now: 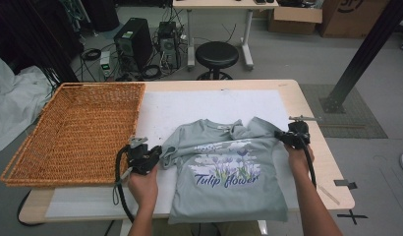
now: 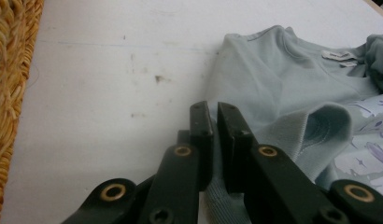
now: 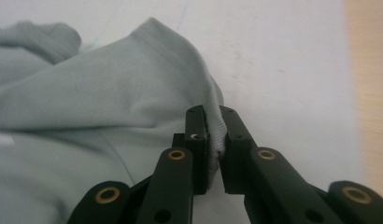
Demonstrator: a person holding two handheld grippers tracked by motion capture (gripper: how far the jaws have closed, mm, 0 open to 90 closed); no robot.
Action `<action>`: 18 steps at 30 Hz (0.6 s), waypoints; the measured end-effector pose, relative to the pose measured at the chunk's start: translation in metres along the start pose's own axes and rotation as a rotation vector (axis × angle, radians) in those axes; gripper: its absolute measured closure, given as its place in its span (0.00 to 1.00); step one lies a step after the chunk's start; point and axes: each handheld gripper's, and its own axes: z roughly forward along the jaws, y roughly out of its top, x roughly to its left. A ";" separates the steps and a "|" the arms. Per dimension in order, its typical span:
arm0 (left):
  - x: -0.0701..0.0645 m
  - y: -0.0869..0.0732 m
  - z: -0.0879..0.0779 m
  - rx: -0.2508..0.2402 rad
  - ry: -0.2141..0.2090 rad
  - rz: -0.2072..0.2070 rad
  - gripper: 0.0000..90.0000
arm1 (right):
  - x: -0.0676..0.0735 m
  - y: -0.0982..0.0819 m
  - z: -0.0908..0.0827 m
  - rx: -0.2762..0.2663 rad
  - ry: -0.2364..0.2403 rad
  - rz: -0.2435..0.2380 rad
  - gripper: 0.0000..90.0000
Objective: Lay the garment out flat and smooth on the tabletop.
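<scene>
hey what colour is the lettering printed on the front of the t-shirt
Dark blue or navy: the lettering on the t-shirt shows best in the high view.

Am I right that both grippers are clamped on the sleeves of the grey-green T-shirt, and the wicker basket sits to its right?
Not quite: the wicker basket sits to the left of the T-shirt, as the high view shows. The left gripper and right gripper do clamp its sleeves.
</scene>
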 end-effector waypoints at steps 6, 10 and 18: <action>-0.001 -0.003 -0.004 0.013 -0.019 0.020 0.95 | 0.002 -0.035 -0.051 0.044 -0.077 -0.102 0.93; 0.001 -0.008 -0.009 0.034 -0.054 0.012 0.95 | 0.014 -0.061 -0.080 0.052 -0.088 -0.099 0.93; 0.000 -0.004 -0.011 0.066 -0.128 0.026 0.77 | 0.029 -0.080 -0.107 0.052 -0.075 -0.125 0.77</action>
